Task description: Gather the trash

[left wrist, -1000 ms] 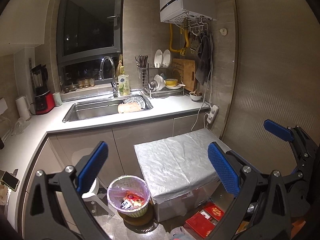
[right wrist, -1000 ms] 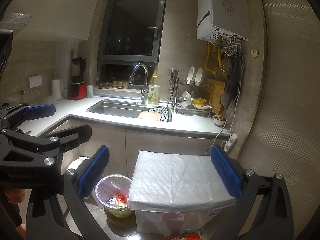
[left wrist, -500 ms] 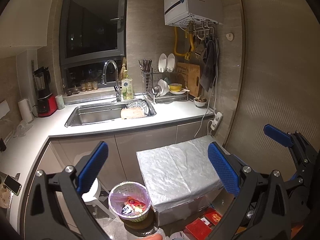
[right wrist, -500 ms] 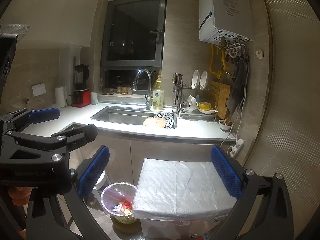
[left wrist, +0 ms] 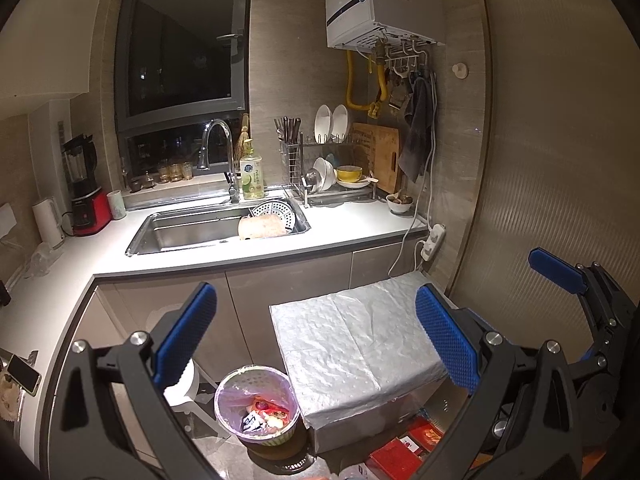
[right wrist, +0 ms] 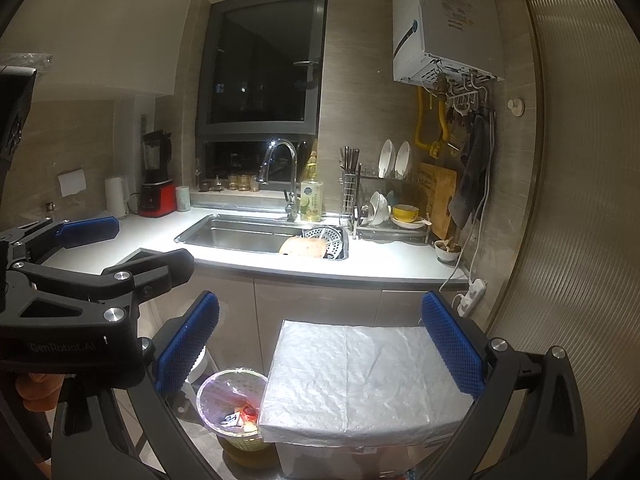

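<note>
- The lined trash bin sits on the floor, below and ahead of both tools.
- The left tool, fingers apart and empty, hangs nearer than the right tool, also apart and empty.

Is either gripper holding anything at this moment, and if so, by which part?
Nothing is held. The left gripper and the right gripper are both wide open with nothing between their pads, up above the trash bin.

Dim kitchen at night: dark window, white counter w/ steel sink.
</note>
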Tool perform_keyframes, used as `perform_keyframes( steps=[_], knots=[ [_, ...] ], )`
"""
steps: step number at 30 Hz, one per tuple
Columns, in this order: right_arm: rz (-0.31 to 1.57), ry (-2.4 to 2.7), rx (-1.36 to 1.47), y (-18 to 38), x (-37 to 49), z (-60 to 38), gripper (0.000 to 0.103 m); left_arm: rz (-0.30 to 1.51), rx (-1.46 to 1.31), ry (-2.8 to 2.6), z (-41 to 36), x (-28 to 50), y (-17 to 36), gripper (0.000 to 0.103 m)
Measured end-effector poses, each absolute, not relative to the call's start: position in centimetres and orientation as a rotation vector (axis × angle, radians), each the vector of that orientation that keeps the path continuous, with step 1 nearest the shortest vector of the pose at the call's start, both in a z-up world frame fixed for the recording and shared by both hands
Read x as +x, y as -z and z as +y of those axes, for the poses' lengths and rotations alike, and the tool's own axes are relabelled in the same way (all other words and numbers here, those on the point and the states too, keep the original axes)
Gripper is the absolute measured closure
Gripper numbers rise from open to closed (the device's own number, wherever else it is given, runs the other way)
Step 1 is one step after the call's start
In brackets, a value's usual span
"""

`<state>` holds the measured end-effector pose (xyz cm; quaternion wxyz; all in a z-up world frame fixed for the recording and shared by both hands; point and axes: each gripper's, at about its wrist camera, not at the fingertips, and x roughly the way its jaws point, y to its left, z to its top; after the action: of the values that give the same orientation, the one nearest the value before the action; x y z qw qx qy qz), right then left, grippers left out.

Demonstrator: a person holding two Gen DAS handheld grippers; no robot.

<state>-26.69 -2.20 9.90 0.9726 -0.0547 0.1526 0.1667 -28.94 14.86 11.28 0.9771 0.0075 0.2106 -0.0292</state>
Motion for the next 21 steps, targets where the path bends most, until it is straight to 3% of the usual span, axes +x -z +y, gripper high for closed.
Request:
perform_keyframes(
  steps=[21],
  knots=[
    [0.305,-0.331,-0.119,-9.34,-26.15,-2.29,0.003,0.429,-0.002,0.050,14.76,-28.06,-10.82,0.008]
  ],
)
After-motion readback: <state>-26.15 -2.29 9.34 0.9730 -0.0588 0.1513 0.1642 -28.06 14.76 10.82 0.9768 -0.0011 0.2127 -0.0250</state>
